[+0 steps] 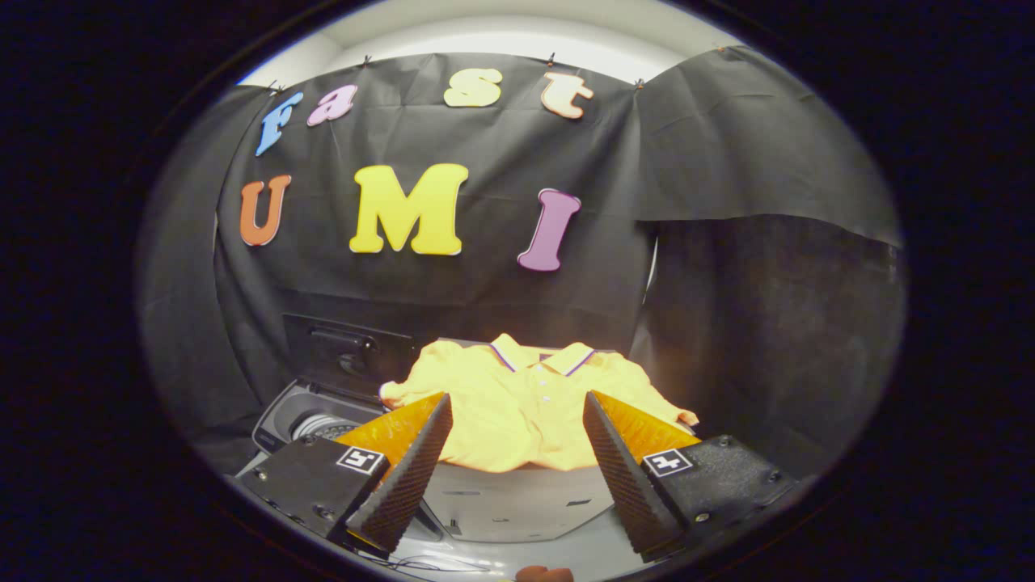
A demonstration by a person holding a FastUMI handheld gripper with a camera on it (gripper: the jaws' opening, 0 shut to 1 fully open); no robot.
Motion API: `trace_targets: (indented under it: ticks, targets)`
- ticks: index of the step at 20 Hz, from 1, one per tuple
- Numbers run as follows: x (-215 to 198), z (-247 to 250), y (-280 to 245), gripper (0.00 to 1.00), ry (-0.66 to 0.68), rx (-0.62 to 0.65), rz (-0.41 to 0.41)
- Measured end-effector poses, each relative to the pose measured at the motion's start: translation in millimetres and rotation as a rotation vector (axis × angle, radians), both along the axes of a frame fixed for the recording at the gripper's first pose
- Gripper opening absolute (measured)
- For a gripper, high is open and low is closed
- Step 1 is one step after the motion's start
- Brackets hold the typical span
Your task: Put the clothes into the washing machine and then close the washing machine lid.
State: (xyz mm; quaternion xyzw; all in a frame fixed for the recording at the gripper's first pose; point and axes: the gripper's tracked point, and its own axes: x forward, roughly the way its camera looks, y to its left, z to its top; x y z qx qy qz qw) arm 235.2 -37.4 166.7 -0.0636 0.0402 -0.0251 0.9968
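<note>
Black cloth hangs as the booth's wall behind a pale worktop [517, 505]. On that worktop lies a yellow polo shirt [517, 412], spread flat with its collar at the far side and its front hem drooping over the near edge. The jaws of the gripper [517, 408] stand wide open and hold nothing; the shirt lies just ahead of them and between their tips. At about ten o'clock from the shirt sits the washing machine [311, 416], its dark lid [344, 352] raised upright at the back and the drum opening showing beside the shirt's sleeve.
</note>
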Motion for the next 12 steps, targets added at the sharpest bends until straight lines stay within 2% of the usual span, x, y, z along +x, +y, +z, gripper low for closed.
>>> trace_targets:
  ticks: [4, 6, 12]
  targets:
    - [55, 11, -6, 1.00, 0.072, 0.105, 0.019]
    - [83, 13, -17, 1.00, 0.100, 0.130, 0.003]
    - [139, -7, -42, 1.00, 0.215, 0.046, -0.027]
